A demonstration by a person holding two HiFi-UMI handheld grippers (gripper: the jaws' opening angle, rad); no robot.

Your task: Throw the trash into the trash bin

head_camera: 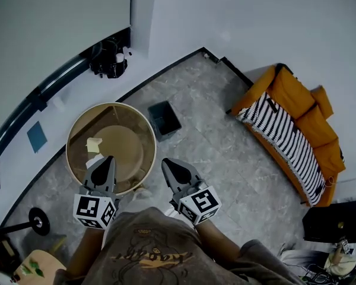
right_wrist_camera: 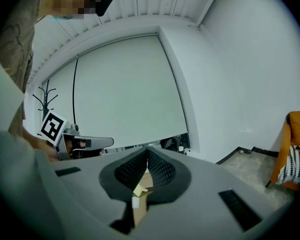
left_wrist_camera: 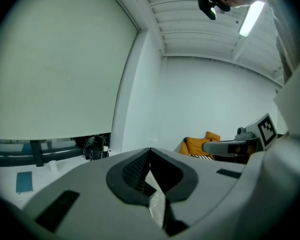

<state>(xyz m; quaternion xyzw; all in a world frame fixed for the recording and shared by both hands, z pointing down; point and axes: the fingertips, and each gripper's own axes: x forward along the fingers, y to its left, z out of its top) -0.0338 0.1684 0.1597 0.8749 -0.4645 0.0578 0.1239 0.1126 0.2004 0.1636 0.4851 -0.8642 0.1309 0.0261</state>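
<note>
Left gripper (head_camera: pixel 107 161): tongs clenched tip to tip over the round table (head_camera: pixel 111 105). A pale crinkled scrap (left_wrist_camera: pixel 157 204) shows behind the pads, possibly pinched, possibly lying below.
Right gripper (head_camera: pixel 168 165): clenched, nothing grasped, just beside the table's edge.
Trash: a yellow scrap (head_camera: pixel 94 144) and a white scrap (head_camera: pixel 95 160) on the table.
Trash bin (head_camera: pixel 164 120): dark, on the floor just beside the table.

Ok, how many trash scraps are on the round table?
2. A yellow scrap near the left edge of the round table, a white scrap just nearer the person; the left gripper may hide more.
</note>
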